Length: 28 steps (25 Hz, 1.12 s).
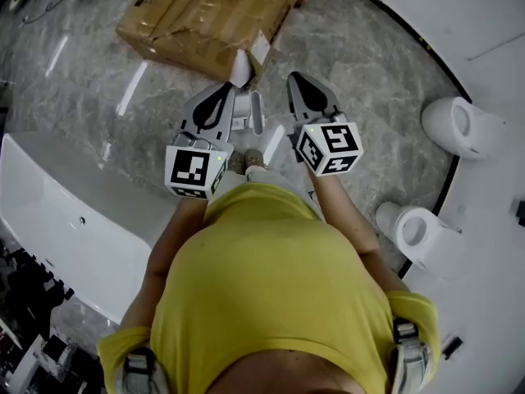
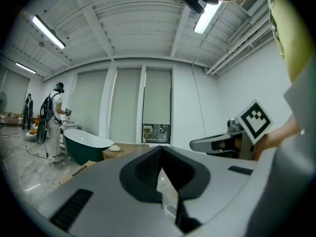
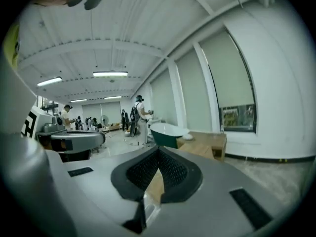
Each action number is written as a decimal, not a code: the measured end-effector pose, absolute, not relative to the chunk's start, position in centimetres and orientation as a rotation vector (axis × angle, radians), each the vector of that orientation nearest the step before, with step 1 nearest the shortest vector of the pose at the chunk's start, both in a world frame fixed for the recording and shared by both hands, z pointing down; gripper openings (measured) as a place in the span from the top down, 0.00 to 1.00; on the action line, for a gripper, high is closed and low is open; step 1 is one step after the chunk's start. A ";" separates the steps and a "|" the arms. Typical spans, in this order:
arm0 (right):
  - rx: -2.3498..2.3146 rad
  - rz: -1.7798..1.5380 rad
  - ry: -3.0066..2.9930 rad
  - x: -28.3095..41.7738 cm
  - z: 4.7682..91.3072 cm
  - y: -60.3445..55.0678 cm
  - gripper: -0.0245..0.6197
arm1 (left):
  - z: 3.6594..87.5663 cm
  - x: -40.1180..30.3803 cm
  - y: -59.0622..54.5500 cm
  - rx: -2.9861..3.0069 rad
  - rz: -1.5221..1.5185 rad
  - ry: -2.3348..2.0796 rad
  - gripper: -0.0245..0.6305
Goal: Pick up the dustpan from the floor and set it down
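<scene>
Head view: left tool (image 1: 225, 90), right tool (image 1: 297, 80) both shut; cardboard box (image 1: 209, 15) ahead.

Bare floor (image 1: 373, 105) lies open ahead and to the right, between the box (image 1: 209, 19) and the toilets (image 1: 459, 125) (two, along the curved white edge). The box bars the way straight ahead, and the tub (image 1: 49, 212) closes off the left. The dustpan (image 1: 251, 113) stands on the floor between box and feet.

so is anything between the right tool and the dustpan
Nothing visible does. The dustpan sits on the floor just left of the right tool in the head view, with only bare floor between them.
</scene>
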State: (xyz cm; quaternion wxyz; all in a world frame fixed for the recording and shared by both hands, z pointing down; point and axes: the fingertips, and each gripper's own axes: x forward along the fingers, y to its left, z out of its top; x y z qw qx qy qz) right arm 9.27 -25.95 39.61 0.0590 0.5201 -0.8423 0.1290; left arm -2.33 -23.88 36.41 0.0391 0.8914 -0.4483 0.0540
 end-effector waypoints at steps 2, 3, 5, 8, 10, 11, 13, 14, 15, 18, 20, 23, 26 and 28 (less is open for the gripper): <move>1.645 0.243 -2.566 9.8 36.2 -25.8 0.95 | 34.6 -2.4 -24.2 2.749 0.138 -1.421 0.96; 1.677 0.183 -2.570 10.0 34.6 -25.7 0.95 | 33.6 -2.6 -24.4 2.758 0.122 -1.445 0.96; 1.732 0.083 -2.578 10.3 31.9 -25.4 0.95 | 31.5 -2.9 -24.7 2.773 0.085 -1.492 0.96; 1.784 -0.034 -2.593 10.6 28.7 -24.7 0.95 | 28.5 -3.3 -24.8 2.790 0.036 -1.561 0.96; 1.806 -0.092 -2.601 10.7 27.0 -24.3 0.95 | 26.9 -3.5 -24.7 2.800 0.015 -1.601 0.96; 1.809 -0.112 -2.608 10.6 26.4 -24.1 0.95 | 26.2 -3.6 -24.6 2.804 0.006 -1.617 0.96; 1.804 -0.135 -2.626 10.4 25.6 -23.9 0.95 | 25.3 -3.7 -24.4 2.806 -0.008 -1.641 0.96; 1.801 -0.145 -2.631 10.3 25.3 -23.9 0.95 | 24.9 -3.7 -24.3 2.808 -0.013 -1.650 0.96; 1.799 -0.152 -2.634 10.2 25.2 -23.9 0.95 | 24.7 -3.7 -24.2 2.810 -0.016 -1.654 0.96; 1.792 -0.140 -2.641 9.9 25.4 -23.9 0.95 | 24.6 -3.7 -24.2 2.810 -0.018 -1.656 0.96; 1.789 -0.129 -2.642 9.8 25.7 -24.0 0.95 | 24.6 -3.8 -24.2 2.808 -0.023 -1.656 0.96; 1.790 -0.122 -2.641 9.8 25.8 -24.0 0.95 | 24.6 -3.9 -24.2 2.809 -0.032 -1.655 0.96; 1.794 -0.107 -2.635 9.8 26.0 -24.2 0.95 | 24.5 -4.0 -24.3 2.808 -0.037 -1.653 0.96; 1.794 -0.096 -2.633 9.9 26.2 -24.3 0.95 | 24.5 -4.1 -24.4 2.806 -0.034 -1.652 0.96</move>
